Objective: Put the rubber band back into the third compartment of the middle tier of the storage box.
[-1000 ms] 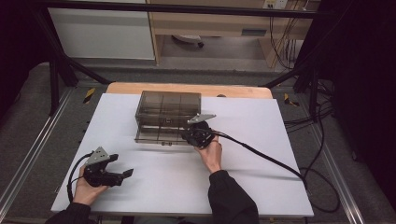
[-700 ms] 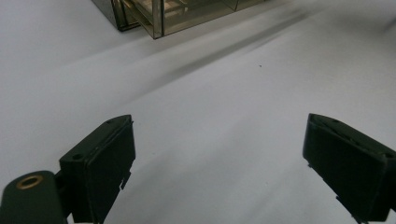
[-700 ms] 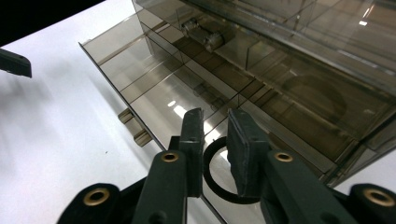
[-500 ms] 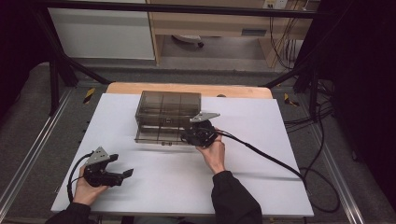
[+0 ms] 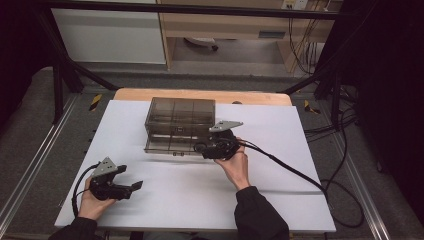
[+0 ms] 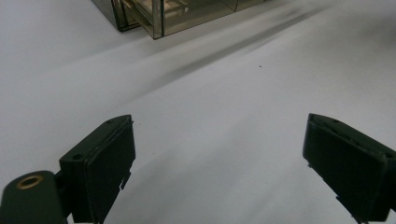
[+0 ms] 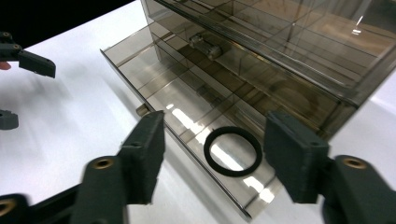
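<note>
- Right gripper is held with jaws spread wide, poised just above a black ring.
- That ring is seen lying flat in the pulled-out bottom drawer of a smoky clear drawer box.
- Left gripper, jaws also parted, is held well apart, low over the white table.

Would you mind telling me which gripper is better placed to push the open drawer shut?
Right. The right gripper hovers, jaws open, at the pulled-out drawer holding the black ring; the left gripper sits apart near the table's front edge.
</note>
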### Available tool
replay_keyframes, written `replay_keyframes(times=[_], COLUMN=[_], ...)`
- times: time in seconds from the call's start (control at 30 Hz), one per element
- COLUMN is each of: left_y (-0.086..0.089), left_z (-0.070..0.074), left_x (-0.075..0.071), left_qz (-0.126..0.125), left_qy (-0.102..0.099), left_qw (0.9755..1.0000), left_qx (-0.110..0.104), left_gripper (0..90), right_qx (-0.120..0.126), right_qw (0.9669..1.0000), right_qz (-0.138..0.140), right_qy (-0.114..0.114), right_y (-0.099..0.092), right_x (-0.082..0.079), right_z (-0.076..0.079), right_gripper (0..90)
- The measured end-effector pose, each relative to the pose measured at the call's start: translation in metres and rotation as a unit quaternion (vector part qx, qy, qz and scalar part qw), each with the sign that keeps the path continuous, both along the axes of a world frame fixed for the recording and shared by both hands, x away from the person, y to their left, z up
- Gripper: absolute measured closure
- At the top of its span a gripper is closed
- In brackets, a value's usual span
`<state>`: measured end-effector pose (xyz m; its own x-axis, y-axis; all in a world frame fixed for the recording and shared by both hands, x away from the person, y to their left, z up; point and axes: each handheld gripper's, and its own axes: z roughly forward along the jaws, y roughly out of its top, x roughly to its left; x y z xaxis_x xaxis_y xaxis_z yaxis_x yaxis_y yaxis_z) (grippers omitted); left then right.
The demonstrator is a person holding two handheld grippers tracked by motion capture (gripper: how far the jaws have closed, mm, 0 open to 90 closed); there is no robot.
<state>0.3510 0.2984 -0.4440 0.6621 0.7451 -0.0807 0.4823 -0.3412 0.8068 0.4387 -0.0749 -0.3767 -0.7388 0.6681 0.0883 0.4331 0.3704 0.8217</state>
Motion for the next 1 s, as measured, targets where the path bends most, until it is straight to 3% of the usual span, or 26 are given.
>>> replay_keyframes(times=[0.33,0.67,1.0], left_y=[0.0,0.0,-0.001], left_z=[0.0,0.0,0.0], left_x=[0.0,0.0,0.0], left_qz=[0.0,0.0,0.0], left_qy=[0.0,0.0,0.0], left_qw=[1.0,1.0,1.0], left_qx=[0.0,0.0,0.0], left_gripper=[9.0,9.0,9.0], right_qx=[0.011,0.004,0.008], right_qw=[0.9999,0.9997,0.9995], right_qz=[-0.01,-0.021,-0.027], right_qy=[-0.001,0.011,0.012], right_y=[-0.022,-0.047,-0.074], right_x=[-0.008,-0.017,-0.027], right_z=[0.005,0.006,-0.001], right_gripper=[15.5,4.3,1.4])
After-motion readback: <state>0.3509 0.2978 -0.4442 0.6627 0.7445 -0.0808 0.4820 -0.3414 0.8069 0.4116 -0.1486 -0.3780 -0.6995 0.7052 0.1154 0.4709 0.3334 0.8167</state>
